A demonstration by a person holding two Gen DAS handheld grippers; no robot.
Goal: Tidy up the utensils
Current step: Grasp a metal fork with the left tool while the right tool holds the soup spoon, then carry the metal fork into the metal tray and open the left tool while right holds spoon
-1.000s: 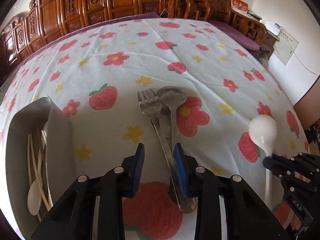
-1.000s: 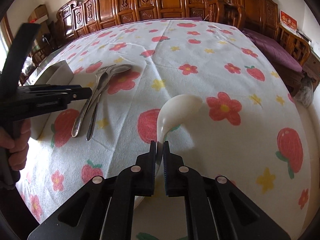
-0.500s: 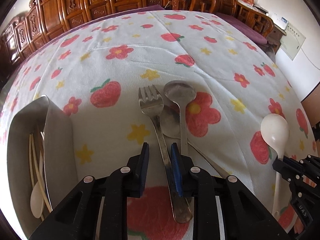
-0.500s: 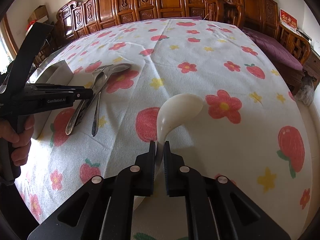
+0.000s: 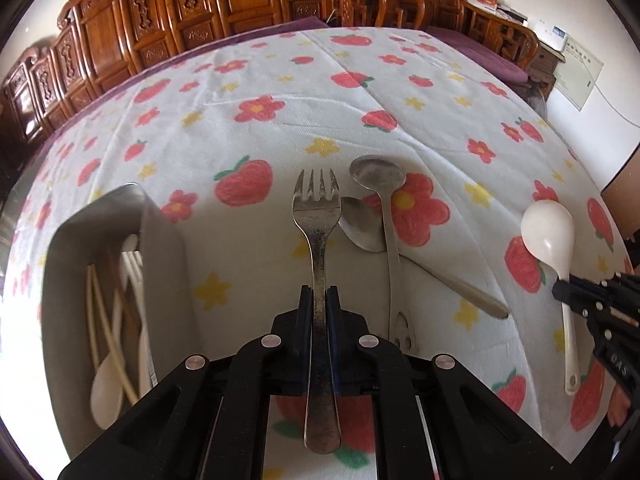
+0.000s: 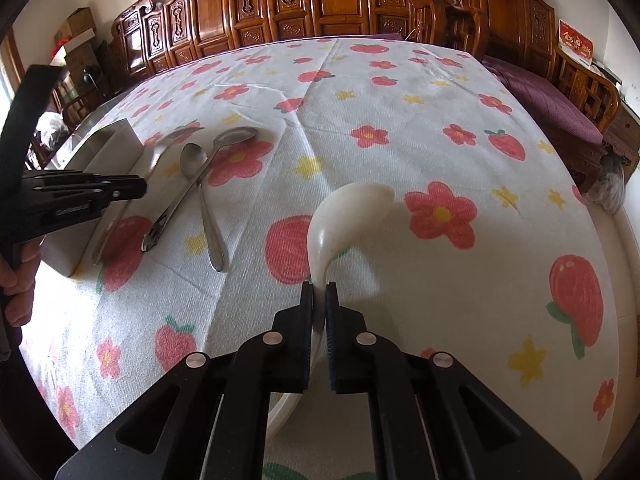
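Note:
A metal fork (image 5: pixel 318 216) runs lengthwise between the blue pads of my left gripper (image 5: pixel 319 300), whose jaws are closing and press on its handle. The fork's head is raised a little above the cloth, and it looks blurred (image 6: pixel 160 152) in the right wrist view. Two metal spoons (image 5: pixel 378 174) (image 5: pixel 360 226) lie crossed on the cloth just right of it. My right gripper (image 6: pixel 319 296) is shut on the handle of a white ceramic spoon (image 6: pixel 348 212), whose bowl rests on the cloth. The same spoon (image 5: pixel 548 232) shows at the right of the left wrist view.
A metal tray (image 5: pixel 160 240) stands to the left of the fork and holds chopsticks and white spoons. The table carries a white cloth with red flowers and strawberries. Carved wooden chairs line its far side. A hand (image 6: pixel 16 280) holds the left gripper's grip.
My left gripper's jaws closed onto the fork handle, and the fork came away from the two spoons. The right gripper kept still, shut on the white spoon.

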